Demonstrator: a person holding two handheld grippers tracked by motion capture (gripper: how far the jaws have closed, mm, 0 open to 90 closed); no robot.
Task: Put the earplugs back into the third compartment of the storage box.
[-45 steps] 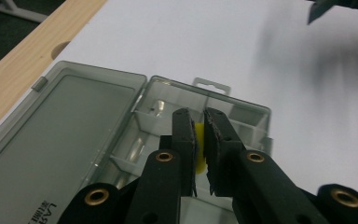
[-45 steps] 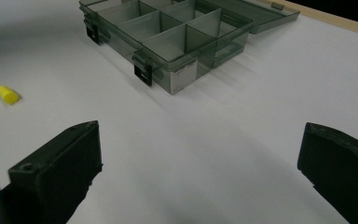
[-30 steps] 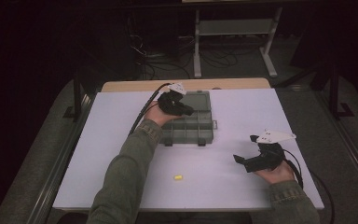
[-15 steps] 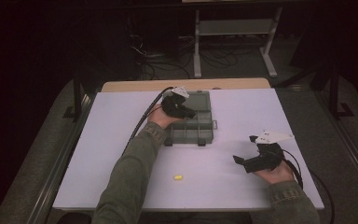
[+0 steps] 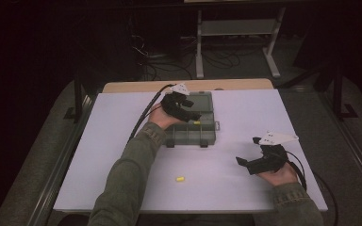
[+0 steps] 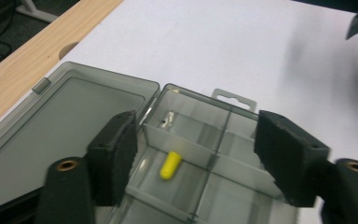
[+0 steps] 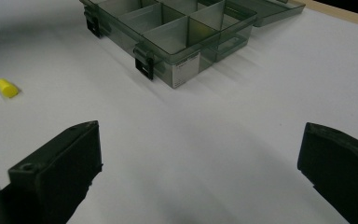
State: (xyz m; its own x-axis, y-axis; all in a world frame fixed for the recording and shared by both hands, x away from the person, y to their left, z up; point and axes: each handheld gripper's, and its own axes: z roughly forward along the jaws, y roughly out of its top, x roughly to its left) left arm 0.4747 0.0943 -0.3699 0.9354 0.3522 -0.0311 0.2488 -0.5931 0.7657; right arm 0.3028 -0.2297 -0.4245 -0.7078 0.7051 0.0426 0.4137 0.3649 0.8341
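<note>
A smoky grey compartment box (image 5: pixel 206 136) lies open mid-table, its lid (image 5: pixel 202 100) folded flat behind it. My left gripper (image 5: pixel 194 116) hovers over the box. In the left gripper view its jaws (image 6: pixel 196 158) stand apart, having just been opening, and nothing is pressed between them. Below them a small yellow plug (image 6: pixel 170 165) lies loose in one compartment of the box (image 6: pixel 235 121). A second yellow plug (image 5: pixel 180 179) rests on the white tabletop in front of the box, also at the left of the right gripper view (image 7: pixel 7 87). My right gripper (image 5: pixel 243 163) rests open and empty at the table's right.
The white board (image 5: pixel 122 155) covers a wooden table whose far edge (image 5: pixel 136 86) shows behind it. Dark floor, cables and a metal rack (image 5: pixel 235 28) lie beyond. The box's latches (image 7: pixel 144 63) face the near side.
My left gripper has risen slightly over the box and its jaws have parted. A yellow plug now lies in a compartment beneath it. The right hand stays put.
</note>
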